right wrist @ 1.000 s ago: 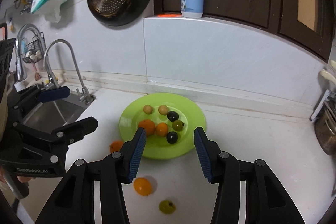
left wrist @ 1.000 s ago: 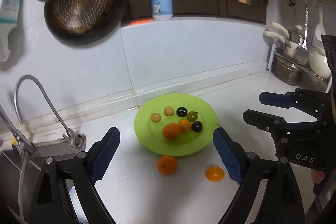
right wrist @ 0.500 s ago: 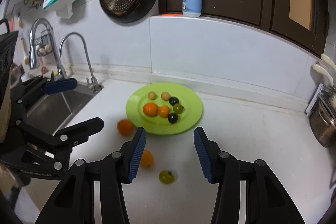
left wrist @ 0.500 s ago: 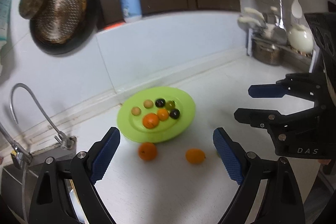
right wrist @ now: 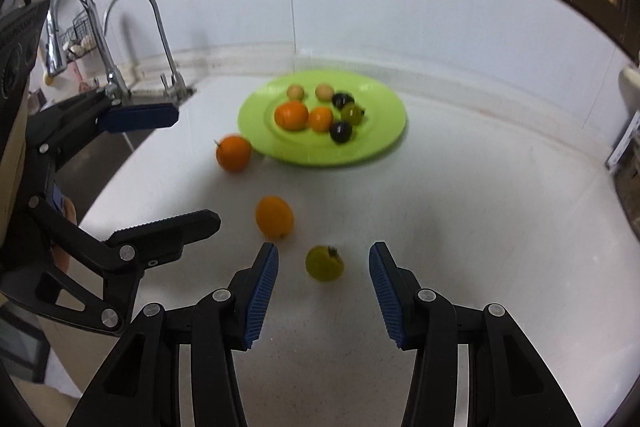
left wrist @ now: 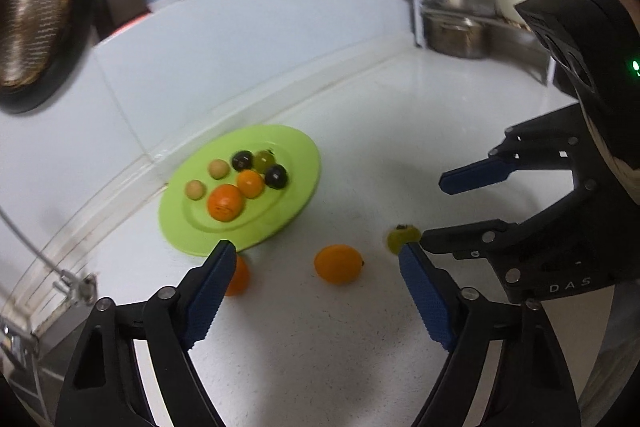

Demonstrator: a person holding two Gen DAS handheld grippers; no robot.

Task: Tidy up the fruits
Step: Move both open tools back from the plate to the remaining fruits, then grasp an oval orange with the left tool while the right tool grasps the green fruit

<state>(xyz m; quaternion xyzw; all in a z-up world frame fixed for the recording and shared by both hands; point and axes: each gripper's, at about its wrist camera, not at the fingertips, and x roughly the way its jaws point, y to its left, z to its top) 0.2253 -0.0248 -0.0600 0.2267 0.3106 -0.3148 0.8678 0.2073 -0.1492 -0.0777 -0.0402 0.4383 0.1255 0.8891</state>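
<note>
Small yellow-green fruit [right wrist: 324, 262] sits on the white counter [right wrist: 460, 227] between the right gripper's [right wrist: 324, 279] open, empty jaws; left view half-hides it. Oval orange fruit [left wrist: 339, 263] lies between the left gripper's [left wrist: 318, 269] closing jaws, untouched. Lime-green round plate [right wrist: 384, 143] holds 7 fruits behind.

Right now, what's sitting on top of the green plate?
The green plate holds seven fruits: a large orange, a smaller orange fruit, two tan ones, two dark ones and a green one. Anything beneath them is covered.
</note>
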